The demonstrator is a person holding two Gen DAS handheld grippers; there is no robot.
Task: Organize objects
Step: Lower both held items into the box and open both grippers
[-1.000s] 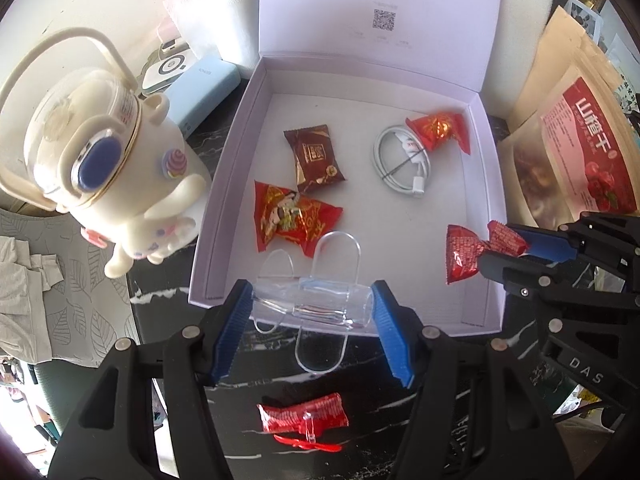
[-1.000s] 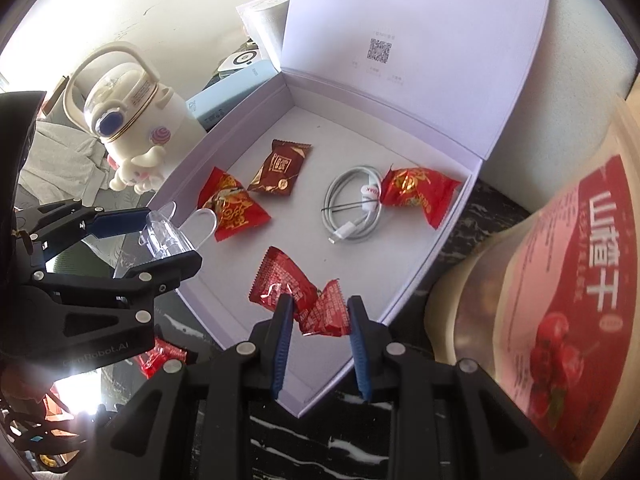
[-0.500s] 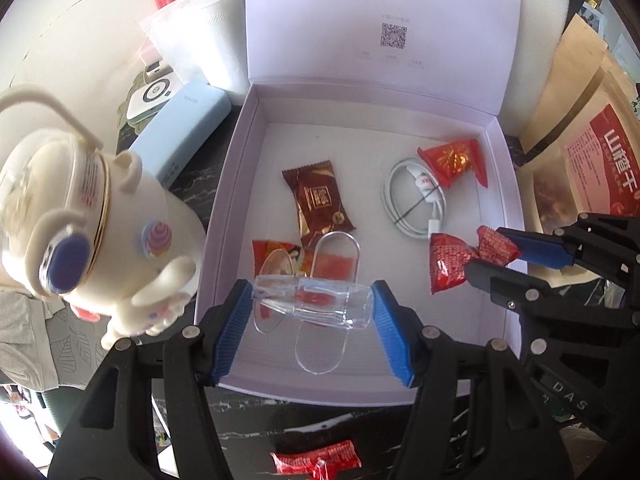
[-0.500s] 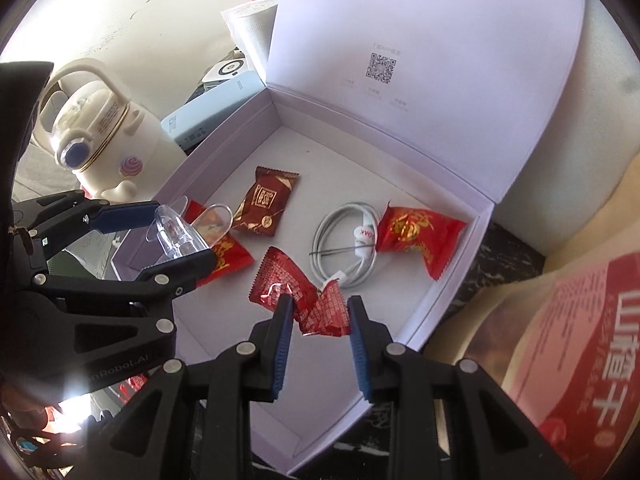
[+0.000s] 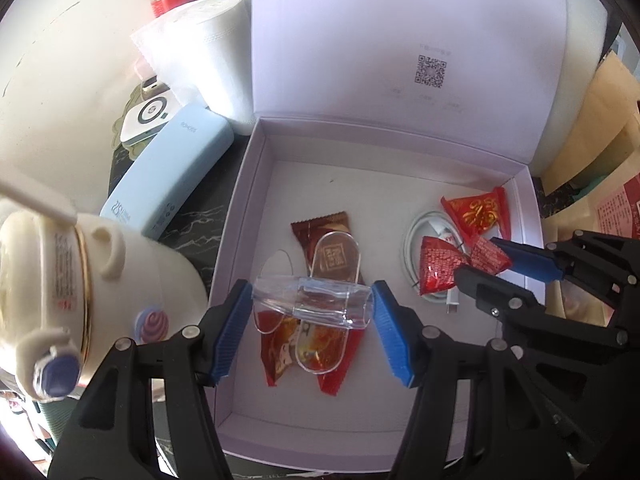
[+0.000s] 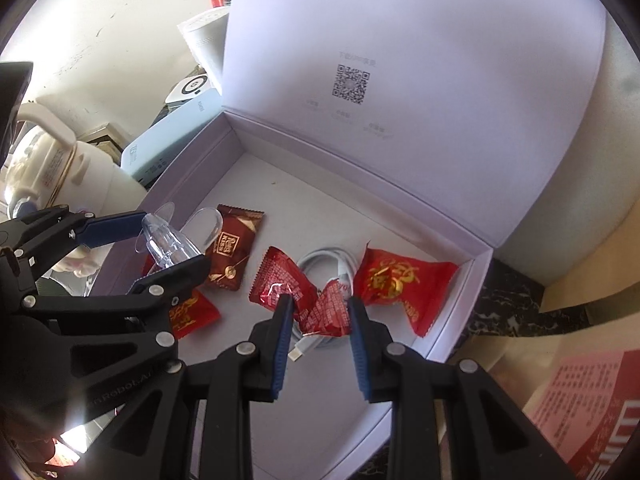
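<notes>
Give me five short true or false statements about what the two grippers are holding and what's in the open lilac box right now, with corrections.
1. The left gripper grips a clear plastic clip. True.
2. The right gripper is empty. False: it is shut on a red wrapped candy.
3. The pale lilac cardboard box has its lid closed. False: the lid stands open.
4. A coiled white charging cable lies inside the box. True.
5. The dark brown candy packet lies outside the box. False: it lies on the box floor.
</notes>
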